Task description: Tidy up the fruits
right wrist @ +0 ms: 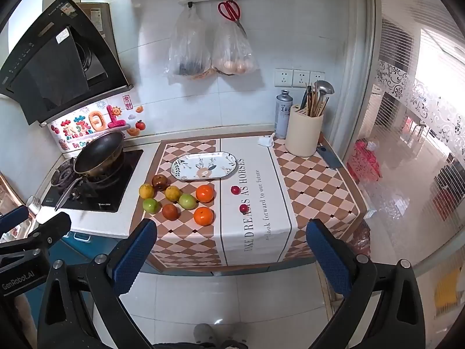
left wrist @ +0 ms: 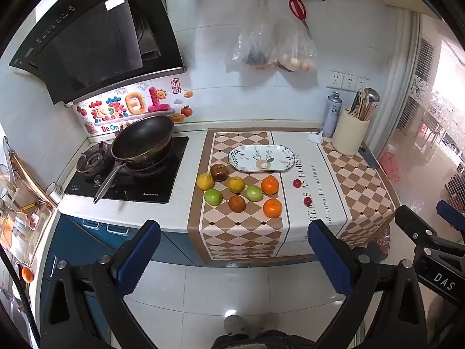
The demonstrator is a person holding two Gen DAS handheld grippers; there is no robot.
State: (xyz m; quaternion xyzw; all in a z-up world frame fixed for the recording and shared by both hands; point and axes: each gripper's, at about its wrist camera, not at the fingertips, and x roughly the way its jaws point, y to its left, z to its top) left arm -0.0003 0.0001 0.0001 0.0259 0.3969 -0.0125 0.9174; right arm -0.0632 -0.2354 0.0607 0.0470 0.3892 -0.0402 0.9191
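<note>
My left gripper [left wrist: 234, 250] has its blue pads spread wide with nothing between them, hanging over the floor short of the counter; my right gripper [right wrist: 229, 251] is just as wide and bare. Beyond both, on the checkered mat [right wrist: 314, 186], the fruits lie clustered: two oranges [right wrist: 204, 193], two green apples [right wrist: 150, 205], two yellow citrus [right wrist: 146, 190], two brownish fruits [right wrist: 159, 182]. Two small red fruits [right wrist: 234, 190] lie apart to their right. The oval floral plate [right wrist: 186, 174] lies just beyond the cluster, bare. A wok [left wrist: 142, 141] sits on the stove to the left.
</note>
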